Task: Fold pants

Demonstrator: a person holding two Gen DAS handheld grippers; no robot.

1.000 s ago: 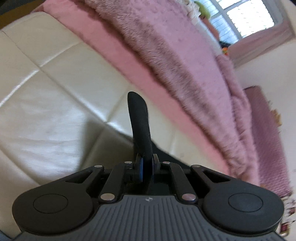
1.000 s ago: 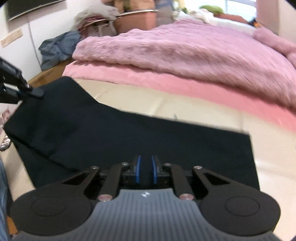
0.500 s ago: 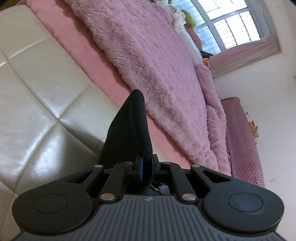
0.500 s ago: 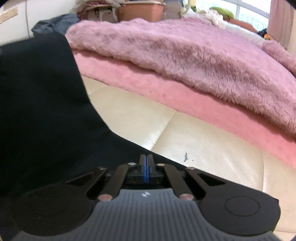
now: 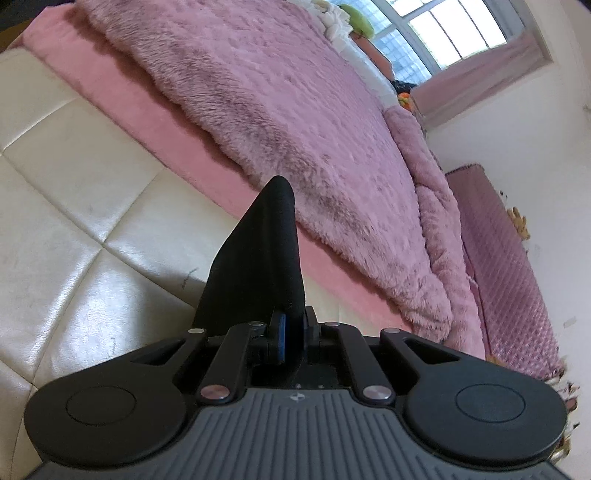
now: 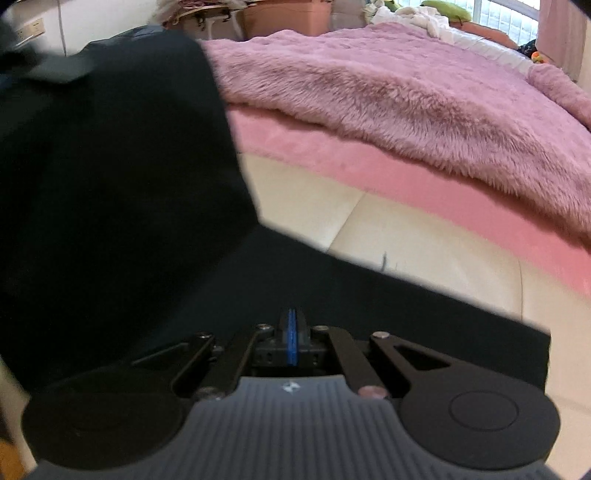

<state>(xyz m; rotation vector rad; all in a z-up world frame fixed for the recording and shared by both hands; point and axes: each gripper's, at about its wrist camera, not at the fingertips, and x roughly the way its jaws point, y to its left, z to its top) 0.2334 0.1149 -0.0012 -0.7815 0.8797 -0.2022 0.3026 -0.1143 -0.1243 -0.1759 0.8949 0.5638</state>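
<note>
The black pants [image 6: 110, 192] lie partly on a cream leather surface [image 6: 424, 251] and are partly lifted. In the right wrist view the raised part fills the left side, and a flat part [image 6: 406, 306] stretches right. My right gripper [image 6: 291, 343] is shut, its blue pads together at the cloth's edge; whether cloth is between them I cannot tell. In the left wrist view my left gripper [image 5: 291, 339] is shut on a fold of the black pants [image 5: 266, 258], which stands up in a peak above the cream surface [image 5: 74, 206].
A fluffy purple-pink blanket [image 5: 295, 110] over a pink sheet [image 5: 140, 114] lies just beyond the cream surface; the blanket also shows in the right wrist view [image 6: 406, 96]. A window [image 5: 461, 33] and a pink padded headboard [image 5: 509, 277] are far right. Clutter and boxes [image 6: 280, 18] stand behind.
Both grippers have lifted the pants: the raised black cloth now fills more of the right wrist view. The right gripper's pads closed together from a small gap.
</note>
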